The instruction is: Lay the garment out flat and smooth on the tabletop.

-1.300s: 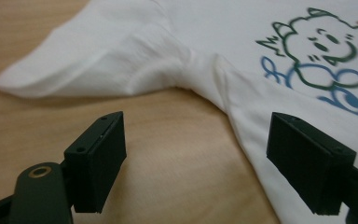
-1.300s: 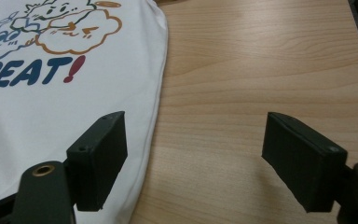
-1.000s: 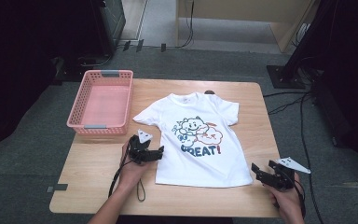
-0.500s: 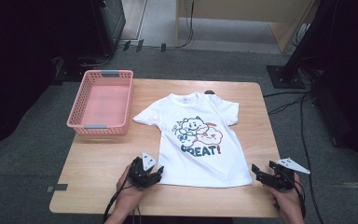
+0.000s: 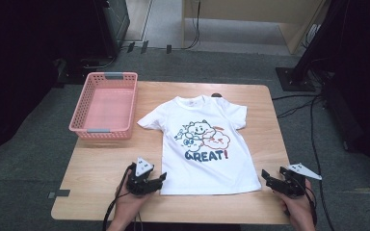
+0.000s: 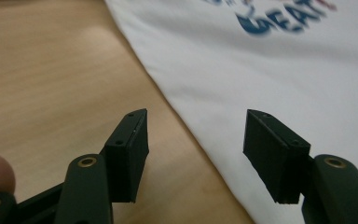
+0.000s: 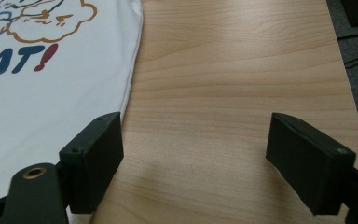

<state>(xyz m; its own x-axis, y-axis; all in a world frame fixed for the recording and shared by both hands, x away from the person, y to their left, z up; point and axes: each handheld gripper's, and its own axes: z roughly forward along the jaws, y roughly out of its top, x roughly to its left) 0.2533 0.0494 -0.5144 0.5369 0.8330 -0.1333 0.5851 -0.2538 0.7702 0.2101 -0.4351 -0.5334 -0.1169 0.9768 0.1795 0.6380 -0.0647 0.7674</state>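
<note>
A white T-shirt [image 5: 211, 172] with a cartoon print and the word GREAT lies flat, face up, on the wooden table [image 5: 101, 161]. My left gripper [image 5: 158, 181] sits at the shirt's near left corner. In the left gripper view my left gripper [image 6: 195, 136] has just been opening its jaws; the shirt's [image 6: 284, 70] side hem runs on the table between them and the pads do not press on it. My right gripper [image 5: 266, 176] rests open just off the near right corner. In the right gripper view my right gripper [image 7: 196, 137] is over bare wood, its left jaw by the shirt's [image 7: 51, 93] hem.
An empty pink plastic basket [image 5: 103, 130] stands at the table's far left, beside the shirt's sleeve. Bare wood [image 7: 242, 70] stretches right of the shirt to the table's edge. Dark stands and cables occupy the floor beyond the table.
My left hand has slid along the shirt's left edge toward the near side of the table, down to the hem corner. The right gripper and the shirt have not moved.
</note>
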